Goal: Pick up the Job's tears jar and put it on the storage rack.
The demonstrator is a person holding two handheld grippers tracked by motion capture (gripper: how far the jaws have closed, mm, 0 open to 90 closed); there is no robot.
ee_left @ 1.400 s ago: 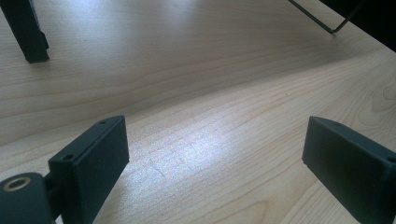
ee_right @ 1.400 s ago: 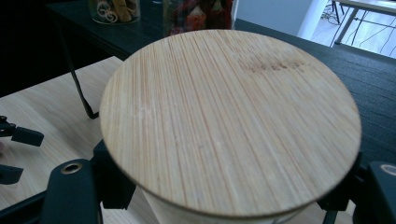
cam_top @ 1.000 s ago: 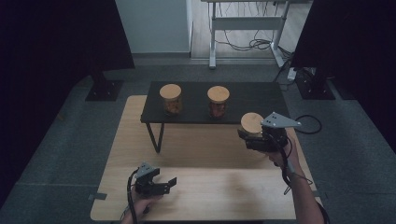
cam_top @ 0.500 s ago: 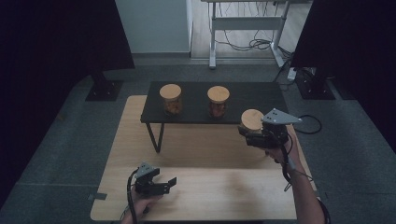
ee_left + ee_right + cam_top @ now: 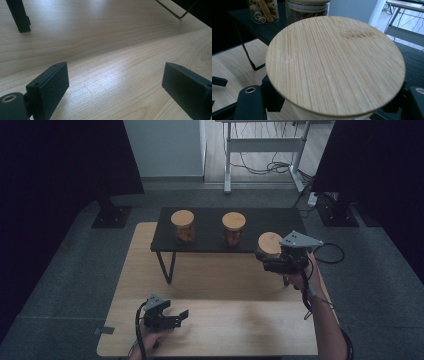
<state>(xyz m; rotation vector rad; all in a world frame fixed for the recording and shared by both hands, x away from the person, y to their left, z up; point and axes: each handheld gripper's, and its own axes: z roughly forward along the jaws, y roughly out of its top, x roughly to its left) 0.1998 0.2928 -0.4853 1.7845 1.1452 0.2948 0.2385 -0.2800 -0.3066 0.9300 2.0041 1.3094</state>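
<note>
One round bamboo-lidded jar (image 5: 335, 67) pinched by right gripper (image 5: 272, 262); left gripper (image 5: 172, 317) jaws spread

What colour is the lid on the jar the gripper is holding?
Light tan bamboo with fine straight grain lines; the lid shows best in the right gripper view.

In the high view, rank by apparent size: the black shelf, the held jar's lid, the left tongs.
1. Black shelf, clearly largest.
2-3. Left tongs and held jar's lid look similar; the tongs sit nearer the camera, so I won't rank them.
</note>
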